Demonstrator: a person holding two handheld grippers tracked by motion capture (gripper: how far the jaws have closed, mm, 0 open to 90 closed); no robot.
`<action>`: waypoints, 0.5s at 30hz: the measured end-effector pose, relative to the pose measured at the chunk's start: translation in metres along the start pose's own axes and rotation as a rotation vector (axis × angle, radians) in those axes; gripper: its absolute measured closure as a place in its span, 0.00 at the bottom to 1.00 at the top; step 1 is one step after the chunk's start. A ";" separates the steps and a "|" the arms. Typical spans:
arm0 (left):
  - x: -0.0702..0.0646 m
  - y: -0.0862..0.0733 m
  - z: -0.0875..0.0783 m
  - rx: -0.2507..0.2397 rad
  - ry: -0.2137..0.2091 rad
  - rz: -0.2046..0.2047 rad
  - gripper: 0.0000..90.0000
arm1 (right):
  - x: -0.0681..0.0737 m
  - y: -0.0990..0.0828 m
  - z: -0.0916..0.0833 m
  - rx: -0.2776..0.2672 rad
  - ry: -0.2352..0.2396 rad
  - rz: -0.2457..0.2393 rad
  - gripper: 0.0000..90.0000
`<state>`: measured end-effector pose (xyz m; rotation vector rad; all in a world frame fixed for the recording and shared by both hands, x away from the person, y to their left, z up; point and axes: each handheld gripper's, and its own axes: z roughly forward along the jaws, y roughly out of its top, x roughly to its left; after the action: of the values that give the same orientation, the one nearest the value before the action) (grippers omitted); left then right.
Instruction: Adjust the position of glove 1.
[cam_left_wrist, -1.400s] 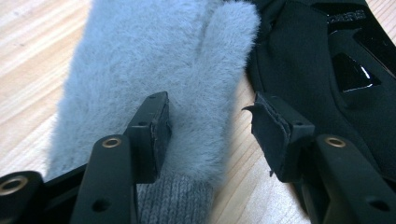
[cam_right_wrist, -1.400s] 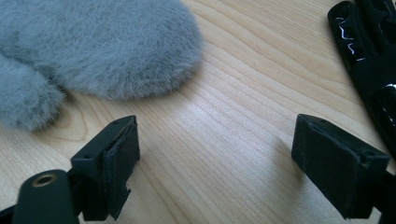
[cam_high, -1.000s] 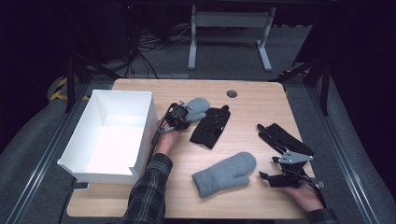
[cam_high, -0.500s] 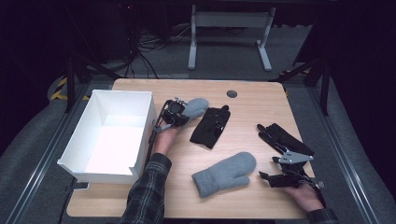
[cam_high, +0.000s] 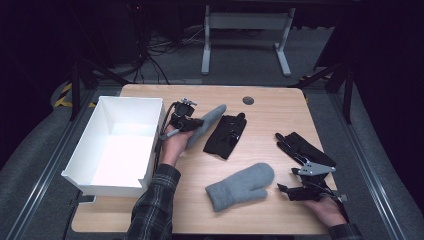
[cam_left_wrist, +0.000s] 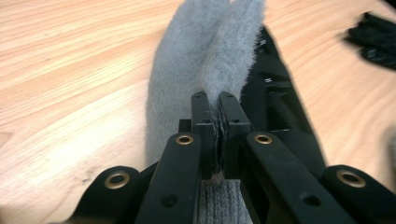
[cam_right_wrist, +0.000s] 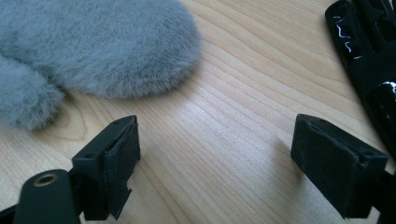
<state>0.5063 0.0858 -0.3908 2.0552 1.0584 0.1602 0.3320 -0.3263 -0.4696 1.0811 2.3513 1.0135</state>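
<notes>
My left gripper (cam_high: 186, 120) is shut on the cuff end of a grey fleece mitten (cam_high: 209, 121) and holds it above the table beside the white box; its jaws have just been closing on it. In the left gripper view the mitten (cam_left_wrist: 205, 56) hangs folded out of the pinched jaws (cam_left_wrist: 214, 105). A second grey mitten (cam_high: 240, 186) lies flat near the front edge. My right gripper (cam_high: 289, 191) stands open just right of it, with bare wood between its pads (cam_right_wrist: 215, 163) and that mitten (cam_right_wrist: 93, 42) ahead to the left.
A white open box (cam_high: 156, 131) stands at the table's left. One black glove (cam_high: 226, 135) lies mid-table under the held mitten's tip, another black glove (cam_high: 300, 147) beyond the right gripper. A round grommet (cam_high: 248, 100) sits near the far edge.
The left gripper has risen a little with the grey mitten, whose tip now lifts off the table. The right gripper has stayed where it was.
</notes>
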 end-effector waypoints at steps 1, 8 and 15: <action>-0.001 0.001 -0.002 -0.003 -0.008 0.002 0.97 | 0.000 0.000 0.000 0.000 0.001 0.001 0.18; -0.014 0.003 -0.015 -0.005 -0.085 0.025 0.98 | 0.000 0.000 0.000 -0.001 0.001 0.001 0.18; -0.030 0.002 -0.031 0.005 -0.146 0.059 0.98 | 0.000 0.000 0.000 -0.001 0.000 0.001 0.18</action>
<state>0.4748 0.0814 -0.3618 2.0695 0.9099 0.0363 0.3320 -0.3264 -0.4695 1.0815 2.3509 1.0146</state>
